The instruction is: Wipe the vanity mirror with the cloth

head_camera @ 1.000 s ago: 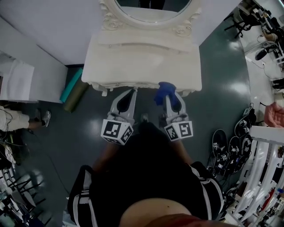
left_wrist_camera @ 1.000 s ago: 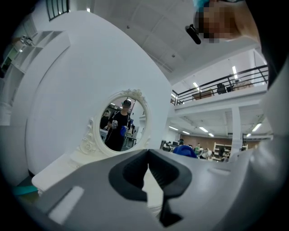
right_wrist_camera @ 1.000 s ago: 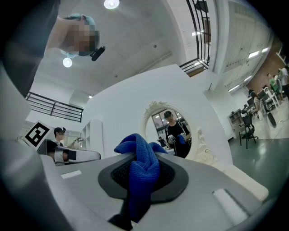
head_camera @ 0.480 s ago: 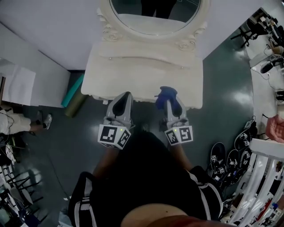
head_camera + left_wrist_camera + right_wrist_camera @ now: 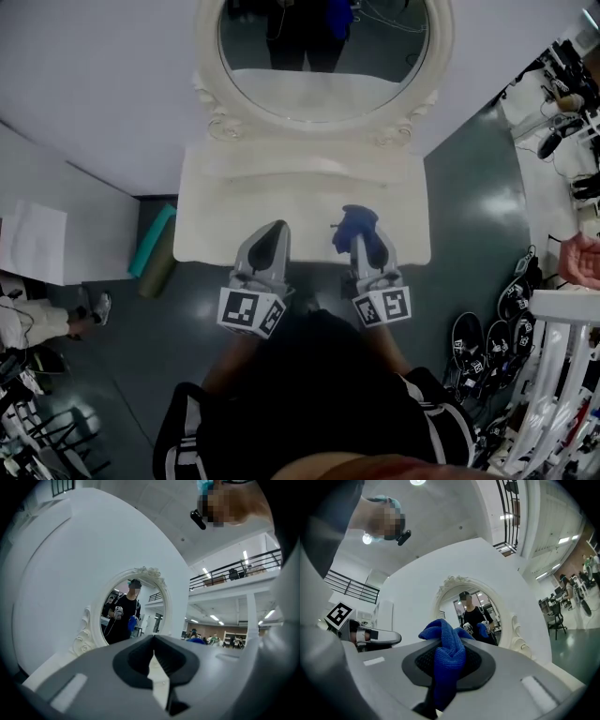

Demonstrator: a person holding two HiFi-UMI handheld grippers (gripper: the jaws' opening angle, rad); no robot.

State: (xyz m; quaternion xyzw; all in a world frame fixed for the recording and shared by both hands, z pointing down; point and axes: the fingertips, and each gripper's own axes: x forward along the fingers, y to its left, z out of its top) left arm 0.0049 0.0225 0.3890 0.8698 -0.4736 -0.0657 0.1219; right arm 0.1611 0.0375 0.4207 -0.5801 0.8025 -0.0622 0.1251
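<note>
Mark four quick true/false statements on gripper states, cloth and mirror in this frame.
1. The right gripper is shut on the blue cloth. True.
2. The left gripper holds a second cloth. False: its jaws are together with nothing between them.
3. The cloth is pressed on the mirror glass. False: it hangs short of the mirror, over the front part of the vanity table.
4. The mirror is oval in an ornate white frame. True.

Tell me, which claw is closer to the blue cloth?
Right. The right claw is clamped on the blue cloth; the left claw sits shut and empty to its left, apart from it.
</note>
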